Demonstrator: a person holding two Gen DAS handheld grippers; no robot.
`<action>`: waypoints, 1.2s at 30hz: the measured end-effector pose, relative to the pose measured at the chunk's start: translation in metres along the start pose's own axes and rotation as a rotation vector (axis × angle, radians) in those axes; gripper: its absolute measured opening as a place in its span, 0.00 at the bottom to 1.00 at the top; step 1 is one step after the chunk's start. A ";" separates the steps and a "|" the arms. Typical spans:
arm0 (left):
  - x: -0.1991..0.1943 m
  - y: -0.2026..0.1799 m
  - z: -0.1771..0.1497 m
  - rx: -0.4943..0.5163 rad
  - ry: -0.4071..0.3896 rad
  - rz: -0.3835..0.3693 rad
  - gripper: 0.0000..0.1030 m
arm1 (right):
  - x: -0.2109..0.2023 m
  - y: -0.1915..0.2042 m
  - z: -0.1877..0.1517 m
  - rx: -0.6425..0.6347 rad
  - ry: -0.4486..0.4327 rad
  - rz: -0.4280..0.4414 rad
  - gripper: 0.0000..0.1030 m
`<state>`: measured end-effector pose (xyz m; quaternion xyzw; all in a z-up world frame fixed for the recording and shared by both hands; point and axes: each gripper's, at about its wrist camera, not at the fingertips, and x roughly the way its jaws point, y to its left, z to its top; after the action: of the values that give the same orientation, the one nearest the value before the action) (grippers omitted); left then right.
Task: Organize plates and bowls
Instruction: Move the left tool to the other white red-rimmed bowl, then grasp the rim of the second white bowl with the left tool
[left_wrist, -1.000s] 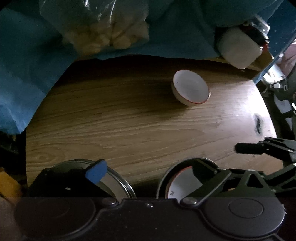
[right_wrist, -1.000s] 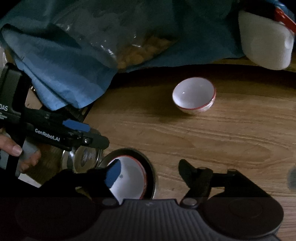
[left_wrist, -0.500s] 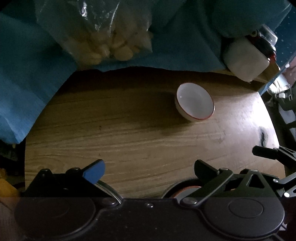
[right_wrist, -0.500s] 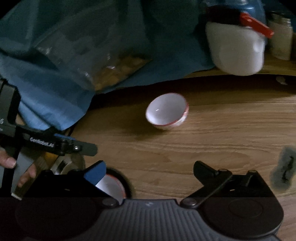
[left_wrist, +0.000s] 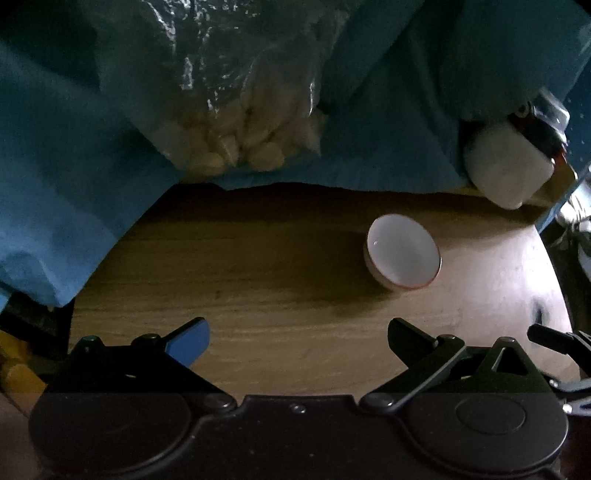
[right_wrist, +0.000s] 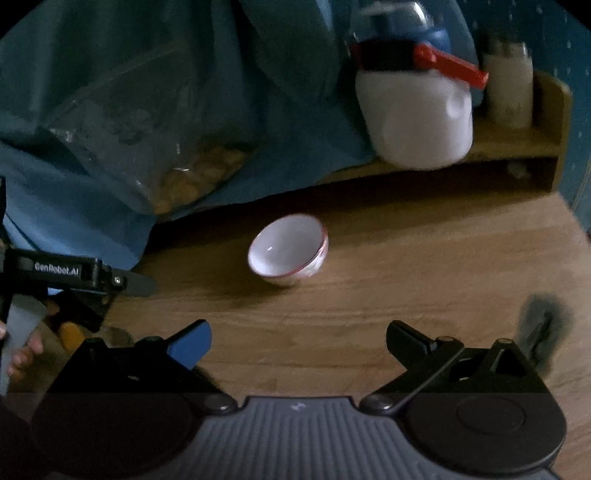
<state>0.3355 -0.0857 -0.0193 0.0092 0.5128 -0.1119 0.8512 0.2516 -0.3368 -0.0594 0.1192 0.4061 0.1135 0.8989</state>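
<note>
A small white bowl with a red rim (left_wrist: 403, 257) (right_wrist: 289, 250) stands alone on the wooden table (left_wrist: 277, 280) (right_wrist: 406, 258). My left gripper (left_wrist: 297, 339) is open, its fingers wide apart over bare wood, the bowl ahead and to the right. My right gripper (right_wrist: 298, 341) is also open and holds nothing; the bowl lies a short way ahead, slightly left of centre. The left gripper's finger (right_wrist: 129, 283) shows at the left edge of the right wrist view, and the right gripper's finger (left_wrist: 550, 338) reaches into the left wrist view from the right.
Blue cloth (left_wrist: 55, 166) drapes over the table's back and left, with a clear bag of pale pieces (left_wrist: 236, 129) (right_wrist: 177, 177) on it. A white jug with a black lid and red handle (right_wrist: 417, 114) (left_wrist: 506, 162) sits on a low wooden shelf (right_wrist: 517, 147). A hand (right_wrist: 22, 354) shows at far left.
Both cameras tilted up and forward: the metal dishes and the bowl stacked in one have dropped out of view below. The right gripper's jaws opened wider, and the lone bowl sits lower in both views.
</note>
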 end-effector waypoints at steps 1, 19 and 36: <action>0.002 -0.002 0.001 -0.004 0.001 0.007 0.99 | -0.001 0.000 0.002 -0.016 -0.009 -0.008 1.00; 0.015 -0.051 0.013 -0.022 -0.090 0.155 0.99 | 0.022 -0.037 0.005 -0.060 -0.086 0.005 1.00; 0.050 -0.054 0.022 -0.160 -0.075 0.184 0.99 | 0.061 -0.060 0.028 -0.045 -0.092 0.068 1.00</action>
<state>0.3662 -0.1502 -0.0472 -0.0157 0.4850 0.0077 0.8744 0.3188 -0.3790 -0.1027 0.1177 0.3575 0.1477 0.9146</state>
